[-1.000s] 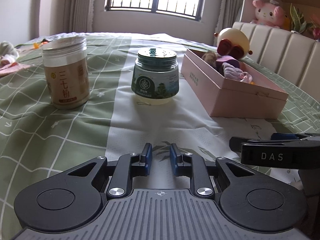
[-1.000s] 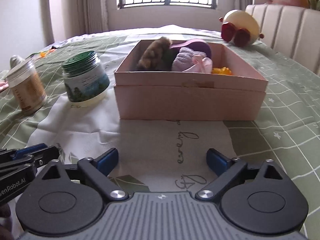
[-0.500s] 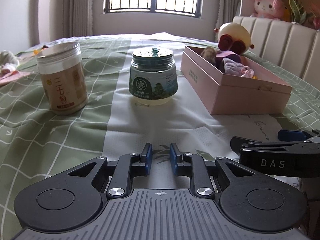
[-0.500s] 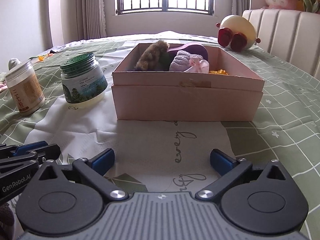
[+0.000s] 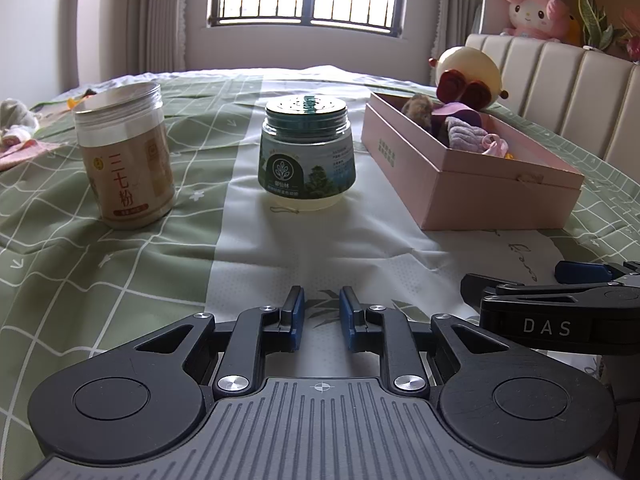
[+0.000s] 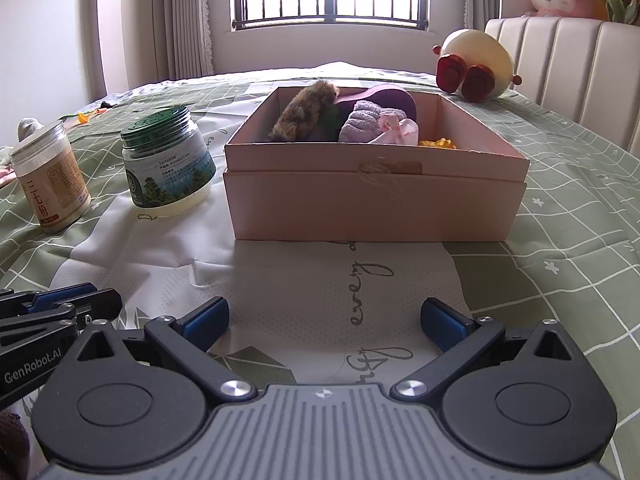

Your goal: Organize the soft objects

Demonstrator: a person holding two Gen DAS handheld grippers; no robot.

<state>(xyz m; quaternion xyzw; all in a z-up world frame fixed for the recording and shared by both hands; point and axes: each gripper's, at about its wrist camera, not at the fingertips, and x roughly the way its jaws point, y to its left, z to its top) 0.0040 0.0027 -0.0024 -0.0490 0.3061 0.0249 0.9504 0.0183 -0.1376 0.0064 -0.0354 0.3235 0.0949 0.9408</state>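
An open pink box [image 6: 376, 200] stands on the bed right in front of my right gripper [image 6: 324, 316], whose jaws are wide open and empty. Inside the box lie a brown furry toy [image 6: 306, 110], a lilac fuzzy sock [image 6: 362, 120], a pink cloth [image 6: 396, 130] and a yellow piece [image 6: 436, 143]. My left gripper [image 5: 321, 308] hovers over the bedspread with a narrow gap between its blue pads and nothing in it. From the left wrist view the box [image 5: 472, 176] is ahead on the right. The two grippers are side by side.
A tan-labelled jar [image 5: 124, 156] and a green-lidded jar [image 5: 308, 152] stand left of the box. A round cream plush [image 6: 474, 64] lies behind it by the padded headboard [image 6: 560, 60]. A pink plush [image 5: 534, 10] sits above. Small cloth items [image 5: 16, 120] lie far left.
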